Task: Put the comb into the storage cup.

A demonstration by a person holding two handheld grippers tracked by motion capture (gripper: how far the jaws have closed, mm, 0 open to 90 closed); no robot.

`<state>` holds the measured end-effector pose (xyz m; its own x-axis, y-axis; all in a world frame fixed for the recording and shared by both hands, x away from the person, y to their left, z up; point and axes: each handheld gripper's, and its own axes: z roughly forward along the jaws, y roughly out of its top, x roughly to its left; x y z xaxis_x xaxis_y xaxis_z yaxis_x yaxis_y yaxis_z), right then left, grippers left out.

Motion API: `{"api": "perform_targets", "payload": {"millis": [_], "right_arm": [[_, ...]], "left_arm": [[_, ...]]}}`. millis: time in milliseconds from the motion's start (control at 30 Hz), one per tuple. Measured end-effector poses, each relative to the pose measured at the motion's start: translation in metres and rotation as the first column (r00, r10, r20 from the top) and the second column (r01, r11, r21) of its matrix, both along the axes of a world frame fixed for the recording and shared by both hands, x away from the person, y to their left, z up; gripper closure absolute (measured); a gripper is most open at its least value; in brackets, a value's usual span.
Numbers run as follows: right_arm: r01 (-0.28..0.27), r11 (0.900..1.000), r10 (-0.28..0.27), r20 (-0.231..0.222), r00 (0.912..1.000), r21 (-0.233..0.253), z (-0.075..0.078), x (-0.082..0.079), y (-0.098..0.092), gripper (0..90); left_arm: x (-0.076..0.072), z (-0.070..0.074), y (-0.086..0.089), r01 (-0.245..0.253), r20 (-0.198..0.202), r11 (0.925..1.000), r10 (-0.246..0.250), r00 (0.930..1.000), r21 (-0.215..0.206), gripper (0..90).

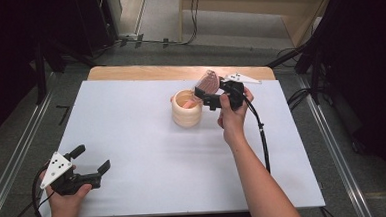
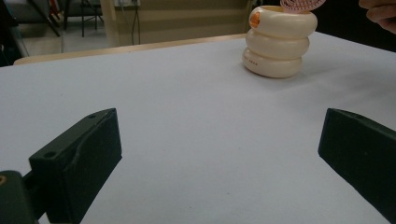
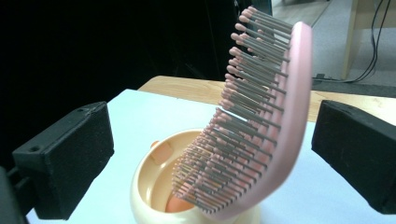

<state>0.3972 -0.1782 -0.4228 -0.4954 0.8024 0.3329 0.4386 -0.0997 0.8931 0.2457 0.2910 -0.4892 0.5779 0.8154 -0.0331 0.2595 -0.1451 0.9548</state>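
Note:
A cream ribbed cup (image 1: 186,109) stands on the white table top (image 1: 148,161), right of centre and towards the back. A pink hairbrush (image 1: 209,81) with grey bristles stands in it and leans out over the rim. My right gripper (image 1: 204,99) is at the cup's right side, open. In the right gripper view the hairbrush (image 3: 261,126) rises between the two spread jaws of that gripper (image 3: 219,144) without touching either, above the cup (image 3: 154,186). My left gripper (image 1: 92,159) rests open and holds nothing at the front left corner. From there the cup (image 2: 278,42) is far off.
A wooden strip (image 1: 154,71) runs along the table's back edge. Metal rails (image 1: 13,163) flank the table on the floor, and cables and stands lie behind it. A cable (image 1: 262,135) trails from the right gripper across the table.

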Motion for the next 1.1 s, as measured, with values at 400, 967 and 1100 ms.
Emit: {"api": "perform_targets", "payload": {"millis": [400,967,1100], "right_arm": [[0.004,0.998,0.000,0.052,0.9987,-0.066,0.001,-0.021,-0.011,0.0],[-0.012,0.992,0.023,0.090,0.9957,-0.123,-0.004,-0.055,-0.022,0.0],[-0.007,0.992,0.019,0.097,0.9951,-0.125,-0.005,-0.061,-0.027,0.0]], "left_arm": [[0.000,0.000,0.000,0.001,0.001,1.0000,-0.001,1.0000,0.005,0.0],[0.000,0.000,-0.001,0.000,0.001,1.0000,0.000,1.0000,0.005,0.0],[0.000,0.000,0.000,0.001,0.000,1.0000,-0.001,1.0000,0.007,0.0]]}}
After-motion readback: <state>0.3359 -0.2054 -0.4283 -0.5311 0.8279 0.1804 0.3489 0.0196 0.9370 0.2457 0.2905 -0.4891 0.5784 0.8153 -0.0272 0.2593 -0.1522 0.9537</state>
